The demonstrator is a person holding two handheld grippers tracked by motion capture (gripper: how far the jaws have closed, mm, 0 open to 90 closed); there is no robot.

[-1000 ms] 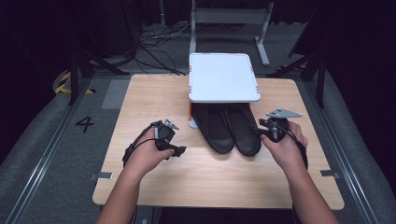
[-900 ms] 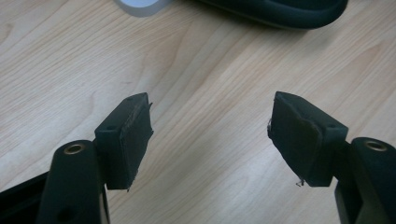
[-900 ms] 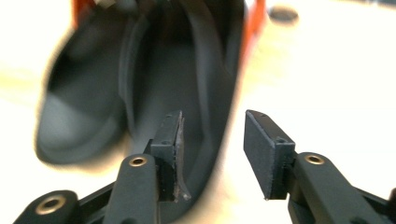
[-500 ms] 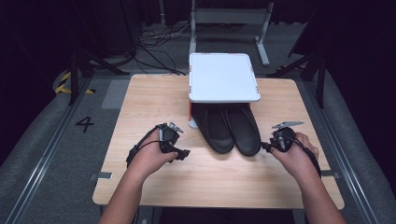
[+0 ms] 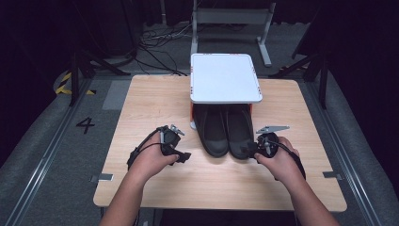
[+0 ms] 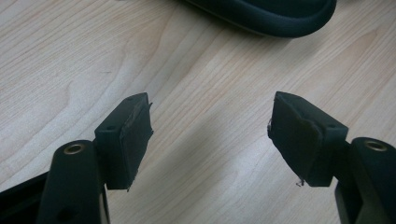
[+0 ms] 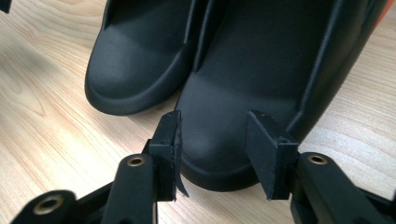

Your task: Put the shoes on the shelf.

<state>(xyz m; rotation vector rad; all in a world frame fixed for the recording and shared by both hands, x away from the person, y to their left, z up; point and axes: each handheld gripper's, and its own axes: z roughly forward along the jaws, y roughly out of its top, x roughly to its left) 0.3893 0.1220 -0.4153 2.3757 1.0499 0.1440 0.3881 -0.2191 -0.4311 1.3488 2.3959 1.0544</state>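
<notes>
— So, how far is the work, do you think?

— Only at the beginning, I would say. The pair of black shoes stands on the wooden table (image 5: 141,108), toes toward the person, heels under the white lid (image 5: 225,77) of what seems an orange-edged shoe box. Both shoes rest flat on the wood; neither is lifted.

— Which shoe is being taken?

— The right shoe (image 5: 239,132). The right gripper (image 7: 217,135) is at its toe. In the right gripper view the jaws stand about half open, one on each side of the rounded toe cap, and I see a small gap between the pads and the rubber. So the toe is between the jaws, but they do not press on it yet.

— And the other hand?

— The left gripper (image 6: 210,128) has its jaws wide apart with nothing between them, only bare wood. In the high view it rests near the left shoe (image 5: 212,132), beside it and not touching. The toe of that shoe shows at the top edge of the left gripper view.

— What is left, then?

— Nearly everything, in my judgement: to close on the toe, to draw the shoe out from under the lid, and then the same for the second shoe.
</notes>
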